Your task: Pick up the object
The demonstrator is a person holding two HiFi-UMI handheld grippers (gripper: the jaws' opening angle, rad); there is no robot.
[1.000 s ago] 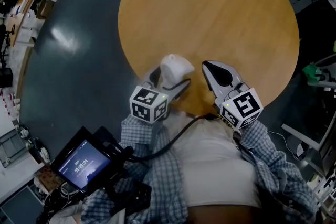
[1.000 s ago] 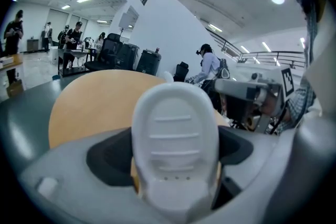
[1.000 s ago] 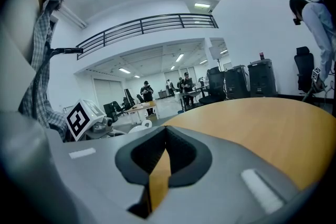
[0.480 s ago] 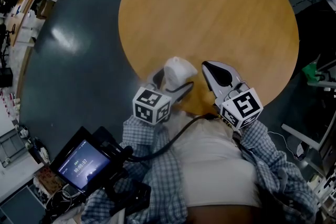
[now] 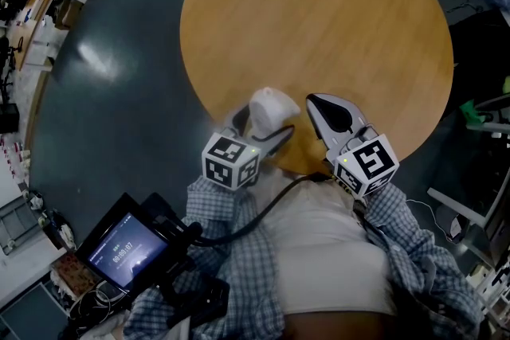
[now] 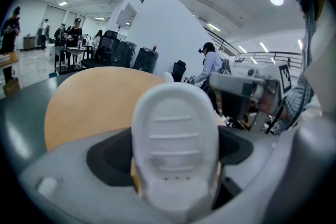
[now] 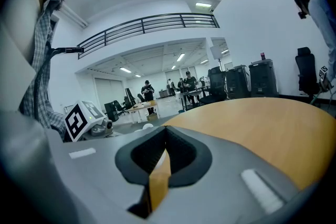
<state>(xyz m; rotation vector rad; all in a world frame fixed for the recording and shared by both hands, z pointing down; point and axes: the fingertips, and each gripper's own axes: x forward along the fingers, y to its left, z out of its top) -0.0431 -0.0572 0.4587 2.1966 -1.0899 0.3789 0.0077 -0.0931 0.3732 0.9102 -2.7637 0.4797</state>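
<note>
Head view: a round wooden bench [image 5: 319, 12] fills the upper frame. At its lower edge, lower centre, the left claw [image 5: 256, 123] appears to pinch a white object [image 5: 269, 106]. Whether the object rests on the wood or hangs above it, I cannot tell. This near the edge, a slip on its smooth shell would likely drop it to the dark floor [image 5: 119, 52]. Its long axis runs up-frame, rounded end away from the person. The right claw [image 5: 319, 103] sits just beside it, at right.

Left gripper view: the object fills the centre, ribbed face toward the camera, long axis vertical, rounded end up.

Right gripper view: the claw is pressed together and empty, with the bench beyond. A careless swing could knock the object.
</note>
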